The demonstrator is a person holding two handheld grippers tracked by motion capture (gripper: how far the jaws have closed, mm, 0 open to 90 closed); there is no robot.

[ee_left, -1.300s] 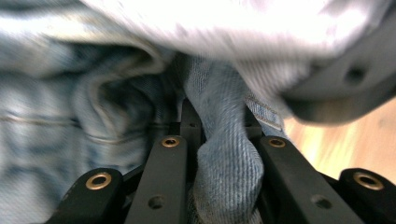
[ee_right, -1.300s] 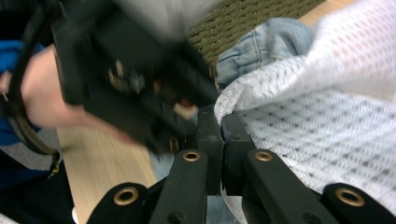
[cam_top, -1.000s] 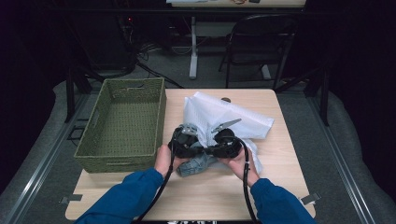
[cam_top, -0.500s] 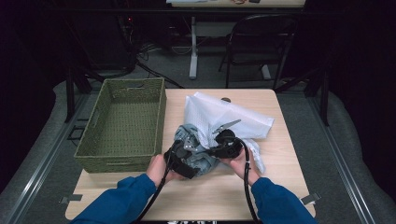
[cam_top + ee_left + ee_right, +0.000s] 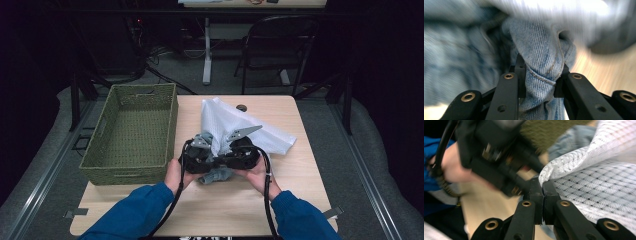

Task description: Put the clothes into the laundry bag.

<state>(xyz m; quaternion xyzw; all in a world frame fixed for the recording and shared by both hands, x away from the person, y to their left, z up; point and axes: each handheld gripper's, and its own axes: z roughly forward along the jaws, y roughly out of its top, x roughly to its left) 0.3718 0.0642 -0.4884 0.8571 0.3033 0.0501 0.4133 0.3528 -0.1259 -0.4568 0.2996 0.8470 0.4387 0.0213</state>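
Note:
A blue denim garment (image 5: pixel 216 175) lies crumpled at the table's front middle, partly under a white mesh cloth (image 5: pixel 225 122). My left gripper (image 5: pixel 202 159) sits over the denim. In the left gripper view its jaws have just been closing, and the left gripper (image 5: pixel 541 72) is now shut on a seamed fold of denim (image 5: pixel 539 50). Close beside it, my right gripper (image 5: pixel 234 152) is shut on the mesh cloth. The right gripper view shows the right gripper (image 5: pixel 543 187) pinching an edge of the cloth (image 5: pixel 594 187), with the other hand (image 5: pixel 451 167) blurred beyond.
A green woven basket (image 5: pixel 172 125) stands on the table's left half, close to the left hand. A small dark grommet (image 5: pixel 242 107) sits near the table's far edge. Behind the table are a black chair (image 5: pixel 280 45) and another table's leg (image 5: pixel 206 50).
Half a second ago the left gripper had swung out toward the front left, off the pile. It is back beside the right gripper and clamped on denim. Both hands sit slightly higher.

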